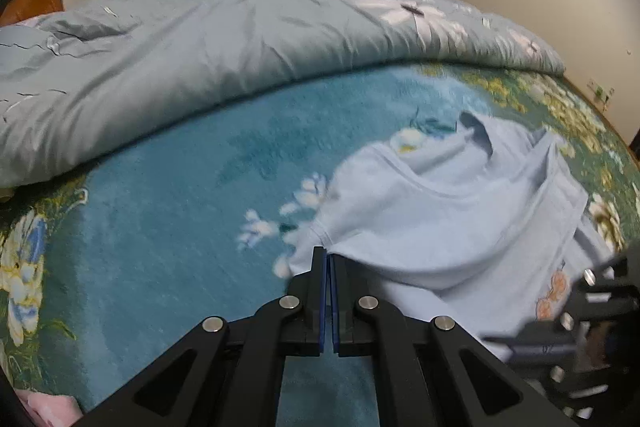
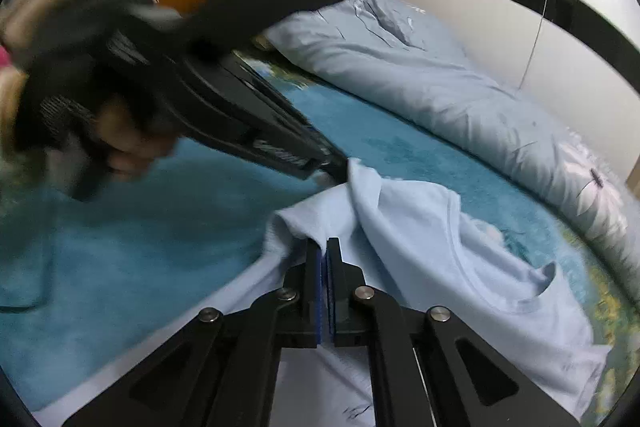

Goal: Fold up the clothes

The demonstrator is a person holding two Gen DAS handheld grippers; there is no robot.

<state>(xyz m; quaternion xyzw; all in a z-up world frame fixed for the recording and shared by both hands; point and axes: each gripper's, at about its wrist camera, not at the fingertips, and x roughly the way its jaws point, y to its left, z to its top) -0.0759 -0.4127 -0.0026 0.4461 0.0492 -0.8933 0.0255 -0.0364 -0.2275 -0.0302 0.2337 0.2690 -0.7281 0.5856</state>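
Pale blue T-shirt (image 1: 448, 211) lifted off the blanket (image 1: 168, 211) — hem pinched in left tongs (image 1: 329, 259), fold in right tongs (image 2: 325, 247)

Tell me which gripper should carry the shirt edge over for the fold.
Probably the left gripper: it is shut on the shirt at an outer edge with open blanket beside it. The right gripper pinches a bunched middle fold.

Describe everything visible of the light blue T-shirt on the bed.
The T-shirt is pale blue, soft knit cotton by its look, with a ribbed round neck and a small orange print near one edge. It lies rumpled and partly lifted on the teal floral blanket. Left tongs and right tongs are each shut on an edge.
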